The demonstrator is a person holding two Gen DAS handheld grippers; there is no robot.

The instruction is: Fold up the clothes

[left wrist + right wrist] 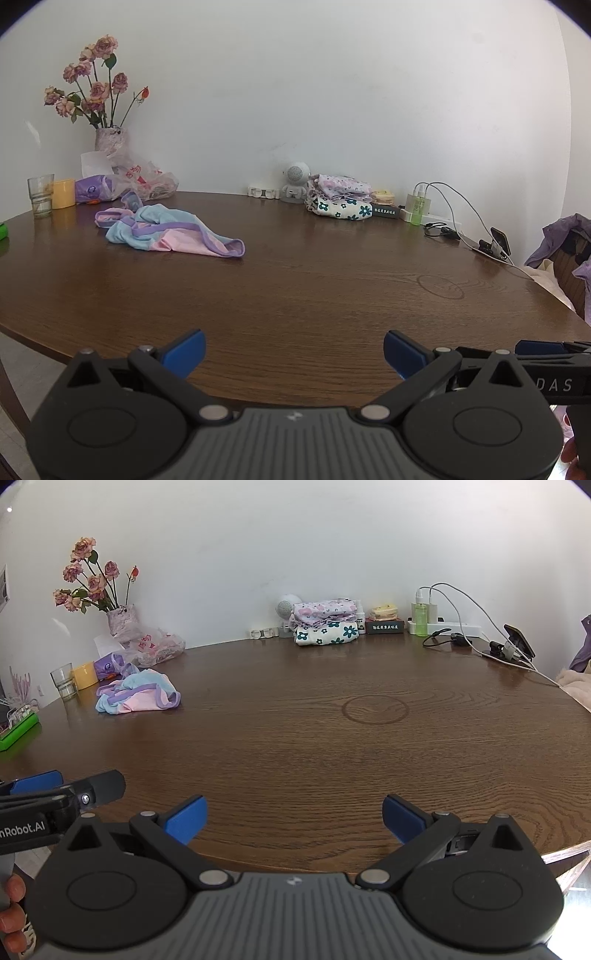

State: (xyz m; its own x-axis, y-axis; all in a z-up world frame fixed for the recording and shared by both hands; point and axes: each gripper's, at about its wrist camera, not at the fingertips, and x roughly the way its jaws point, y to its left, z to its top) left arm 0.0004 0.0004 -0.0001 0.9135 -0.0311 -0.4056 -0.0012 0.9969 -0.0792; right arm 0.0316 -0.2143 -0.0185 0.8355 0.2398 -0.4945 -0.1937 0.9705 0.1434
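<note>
The crumpled garment (168, 230), pink, light blue and purple, lies on the table (295, 295) at the left middle of the left wrist view, well apart from both grippers. The left gripper (294, 352) and right gripper (294, 818) hang at the near table edge, jaws spread wide, gripping nothing. To do this step well, I'd reach for two edges of the garment, drag it to the bare centre and flatten it. A folded stack (327, 626) sits upper centre. Writing: "nRobot.AI" lower left of the right wrist view, "DAS" lower right of the left; the black box (384, 627) has print too small to read
</note>
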